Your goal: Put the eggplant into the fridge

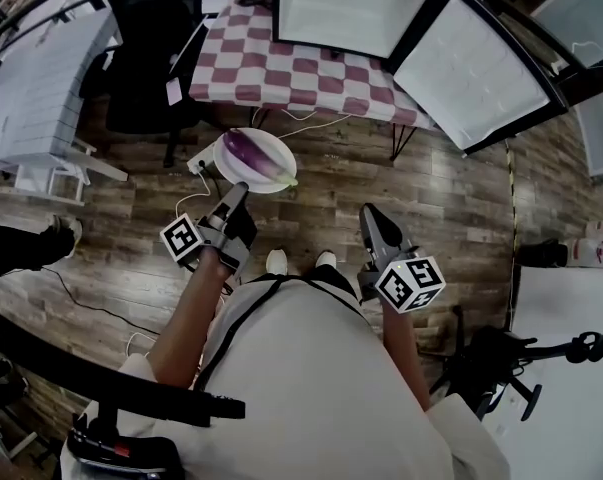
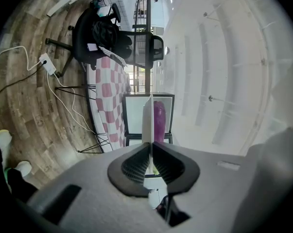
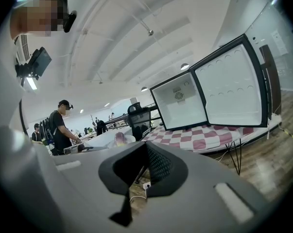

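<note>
A purple eggplant (image 1: 251, 153) lies on a white plate (image 1: 277, 158). My left gripper (image 1: 236, 196) is shut on the plate's near rim and holds it above the wooden floor. In the left gripper view the plate (image 2: 147, 123) shows edge-on between the pads of the left gripper (image 2: 149, 147), with the eggplant (image 2: 159, 119) beside it. The white fridge (image 1: 356, 8) lies open on a checkered table (image 1: 271, 68), its door (image 1: 476, 68) swung to the right. My right gripper (image 1: 374, 220) hangs beside the left one, shut and empty. In its own view the right gripper (image 3: 145, 147) faces the fridge (image 3: 180, 106).
A black office chair (image 1: 141, 58) stands left of the checkered table. A power strip (image 1: 198, 163) with white cables lies on the floor under the plate. A white desk (image 1: 41, 78) is at the far left. A black stand (image 1: 511, 358) is at the lower right. A person (image 3: 61, 125) stands far off.
</note>
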The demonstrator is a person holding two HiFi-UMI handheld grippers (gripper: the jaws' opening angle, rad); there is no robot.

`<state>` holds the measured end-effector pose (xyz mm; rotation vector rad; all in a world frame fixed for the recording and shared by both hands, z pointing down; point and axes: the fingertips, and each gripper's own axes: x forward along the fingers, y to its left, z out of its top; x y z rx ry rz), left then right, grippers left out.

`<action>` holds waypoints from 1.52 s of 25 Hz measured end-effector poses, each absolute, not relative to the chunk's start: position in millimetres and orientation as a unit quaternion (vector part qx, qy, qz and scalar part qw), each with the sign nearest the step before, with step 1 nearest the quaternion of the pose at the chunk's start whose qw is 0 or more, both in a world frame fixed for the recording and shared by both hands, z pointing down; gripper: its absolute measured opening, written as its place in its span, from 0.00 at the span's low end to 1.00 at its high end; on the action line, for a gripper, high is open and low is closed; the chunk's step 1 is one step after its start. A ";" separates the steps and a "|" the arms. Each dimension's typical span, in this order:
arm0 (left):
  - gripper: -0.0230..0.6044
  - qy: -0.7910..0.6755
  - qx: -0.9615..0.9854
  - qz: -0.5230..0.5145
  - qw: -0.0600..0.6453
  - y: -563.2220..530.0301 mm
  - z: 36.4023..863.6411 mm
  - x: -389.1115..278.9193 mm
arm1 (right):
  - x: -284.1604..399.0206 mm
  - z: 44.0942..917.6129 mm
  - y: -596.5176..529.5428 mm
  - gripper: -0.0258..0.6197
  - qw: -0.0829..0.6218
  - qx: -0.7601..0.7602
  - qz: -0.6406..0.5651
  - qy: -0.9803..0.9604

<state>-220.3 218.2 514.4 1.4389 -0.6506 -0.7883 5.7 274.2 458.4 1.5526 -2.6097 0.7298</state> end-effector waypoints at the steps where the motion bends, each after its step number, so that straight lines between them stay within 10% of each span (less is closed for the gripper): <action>1: 0.08 -0.285 0.630 -0.345 0.635 217.5 514.6 -223.3 | 1.9 458.0 274.1 0.05 0.011 0.496 0.233 -0.836; 38: 0.08 -0.283 0.642 -0.350 0.620 52.5 494.7 -101.8 | 107.0 462.0 96.4 0.05 0.015 0.460 0.241 -0.854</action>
